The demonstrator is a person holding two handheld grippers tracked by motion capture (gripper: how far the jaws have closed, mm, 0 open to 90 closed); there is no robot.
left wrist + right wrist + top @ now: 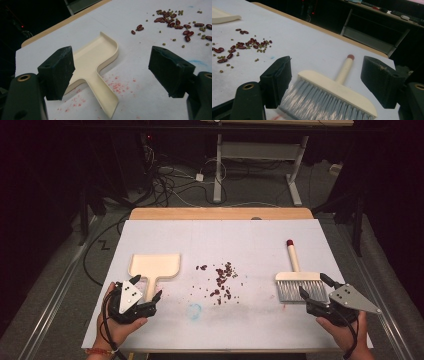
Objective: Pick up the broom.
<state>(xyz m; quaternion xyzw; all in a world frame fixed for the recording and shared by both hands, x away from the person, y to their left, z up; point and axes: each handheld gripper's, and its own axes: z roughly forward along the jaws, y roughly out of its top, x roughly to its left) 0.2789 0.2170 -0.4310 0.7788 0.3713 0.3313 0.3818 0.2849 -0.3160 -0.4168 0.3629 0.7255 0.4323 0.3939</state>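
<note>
A cream dustpan [154, 266] lies flat at the left of the white table, its handle pointing toward the near edge. My left gripper [147, 286] hovers over that handle, open, and its jaws straddle the dustpan [97, 57] without touching it. A scatter of red beans and small green ones [222, 277] lies mid-table. At the right lies a cream brush [298, 282] with grey bristles and a red-tipped handle pointing away. My right gripper [313, 285] stands open just over the bristles, and the brush [332, 95] sits between its jaws, untouched.
The white table sheet [225, 235] carries a faint blue smudge [195, 310] and pink stains near the front. A wooden edge [220, 213] runs along the far side. Beyond it are floor cables and another table's legs [218, 170].
</note>
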